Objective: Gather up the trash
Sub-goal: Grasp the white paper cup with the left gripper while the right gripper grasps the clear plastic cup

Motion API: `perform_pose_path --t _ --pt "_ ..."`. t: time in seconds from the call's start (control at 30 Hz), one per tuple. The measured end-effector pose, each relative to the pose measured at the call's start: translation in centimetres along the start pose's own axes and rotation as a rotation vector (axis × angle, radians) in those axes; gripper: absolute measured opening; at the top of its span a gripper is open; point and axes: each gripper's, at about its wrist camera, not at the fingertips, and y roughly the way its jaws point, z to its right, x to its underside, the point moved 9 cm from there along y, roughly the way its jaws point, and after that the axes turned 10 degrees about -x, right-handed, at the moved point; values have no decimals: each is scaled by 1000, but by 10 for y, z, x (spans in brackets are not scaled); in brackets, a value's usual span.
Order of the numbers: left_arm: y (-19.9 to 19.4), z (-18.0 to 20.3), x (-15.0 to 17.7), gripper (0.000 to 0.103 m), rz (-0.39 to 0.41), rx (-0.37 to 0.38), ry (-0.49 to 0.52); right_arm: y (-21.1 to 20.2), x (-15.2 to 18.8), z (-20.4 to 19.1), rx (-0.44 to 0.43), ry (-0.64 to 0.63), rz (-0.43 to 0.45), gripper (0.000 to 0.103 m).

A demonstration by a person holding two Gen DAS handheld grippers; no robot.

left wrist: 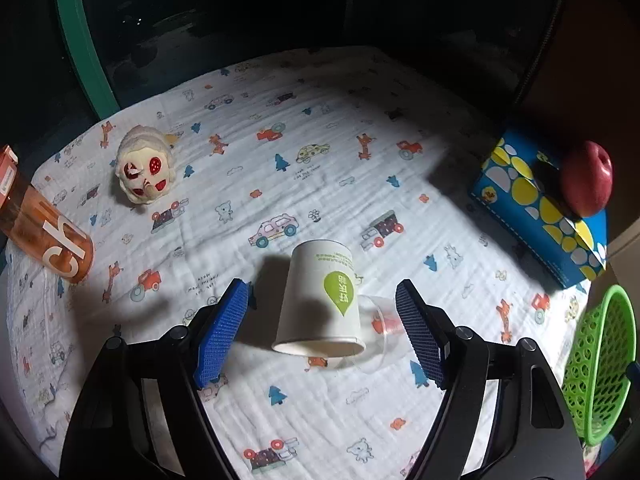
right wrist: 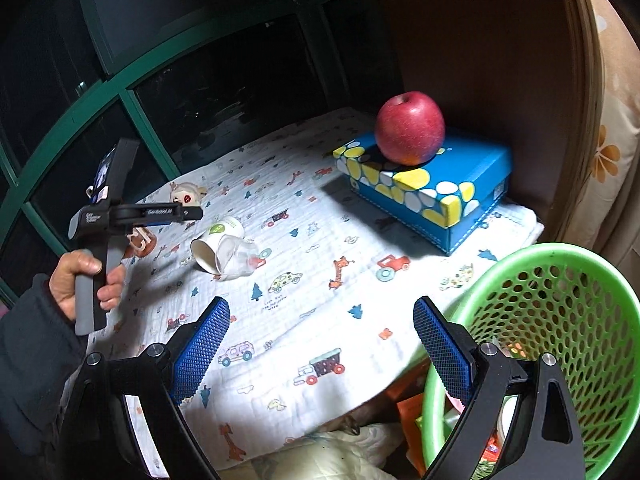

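While both jaws gape empty, the left gripper (left wrist: pixel 322 322) straddles the paper cup (left wrist: pixel 320 300) untouched; the right gripper (right wrist: pixel 322 350) hangs free.

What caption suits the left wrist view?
Open left gripper straddles a tipped paper cup on the printed cloth, green basket at right.
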Motion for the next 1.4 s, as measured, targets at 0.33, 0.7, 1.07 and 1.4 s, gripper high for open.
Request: perform_pose_path --t 0.33,0.7,1.07,1.4 --pt "47 3 -5 74 -99 47 -3 33 -4 -1 -15 0 -42 90" --pt "78 7 5 74 -168 110 -40 61 -2 -8 -26 -9 -89 90" --pt "55 -15 8 56 -99 159 -85 97 -1 -25 -68 -40 -140 90" --pt "22 -57 13 56 -63 156 -146 148 -6 -50 -131 -84 -200 79"
